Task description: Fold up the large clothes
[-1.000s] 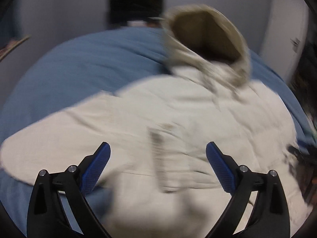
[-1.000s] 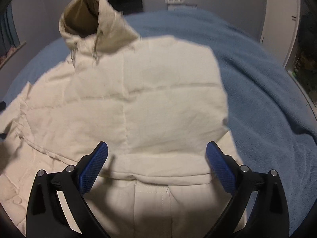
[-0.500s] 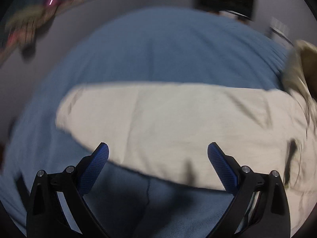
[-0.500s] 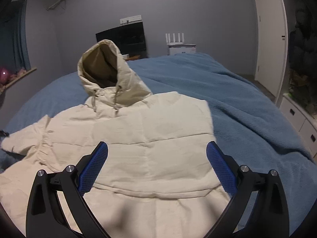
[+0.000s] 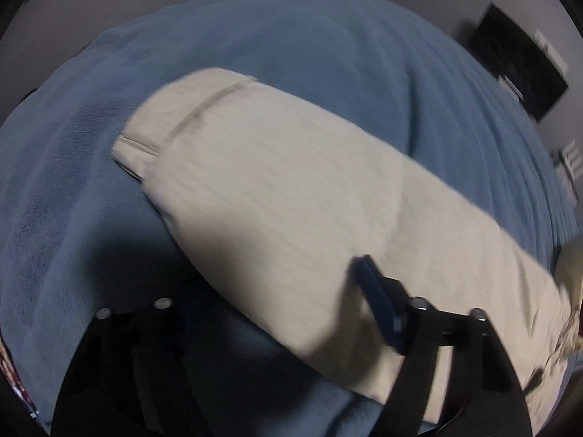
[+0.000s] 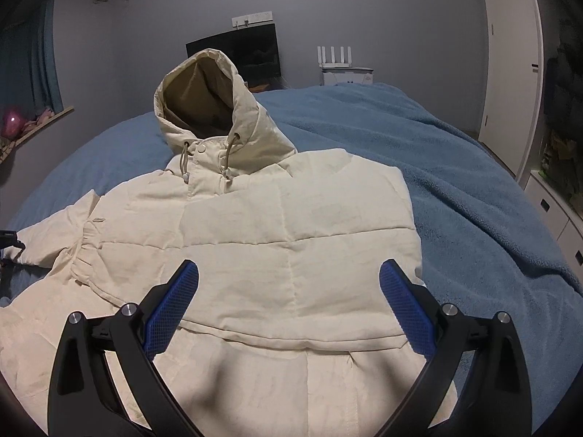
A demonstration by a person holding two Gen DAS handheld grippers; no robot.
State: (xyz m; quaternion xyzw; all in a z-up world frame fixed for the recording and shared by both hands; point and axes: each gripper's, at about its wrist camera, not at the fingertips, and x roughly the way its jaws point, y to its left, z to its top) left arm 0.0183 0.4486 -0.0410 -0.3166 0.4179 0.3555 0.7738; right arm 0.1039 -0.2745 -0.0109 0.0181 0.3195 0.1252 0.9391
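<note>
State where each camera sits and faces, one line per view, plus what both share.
Left wrist: on the left tool, tipped steeply down at a cream sleeve on the blue blanket; both fingers show, jaws just closing, sleeve edge between.
Right wrist: on the right tool, looking across the jacket toward its hood and the far wall; both fingers show, open, empty.
Shared: jacket, blanket, dark screen.
</note>
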